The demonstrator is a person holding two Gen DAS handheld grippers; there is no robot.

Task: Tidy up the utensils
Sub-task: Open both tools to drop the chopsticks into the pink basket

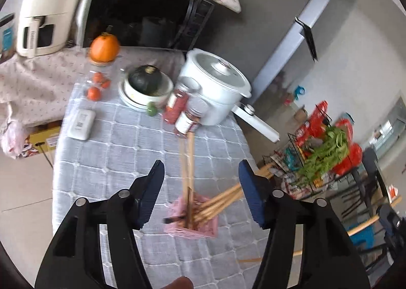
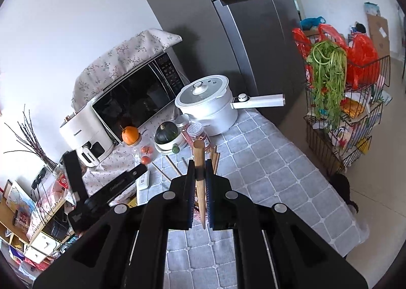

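Gripping 1 wooden stick (image 2: 199, 174), right gripper (image 2: 200, 182); left gripper (image 1: 200, 192) wide above pink holder (image 1: 192, 223) holding perhaps 6 chopsticks (image 1: 218, 200).

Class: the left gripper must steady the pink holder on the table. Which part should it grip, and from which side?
Probably the holder's lower walls, from above and slightly toward the camera, one finger on each side. The chopsticks fan out of its open top to the right, so a low grip avoids them. The left gripper is open and wide enough.
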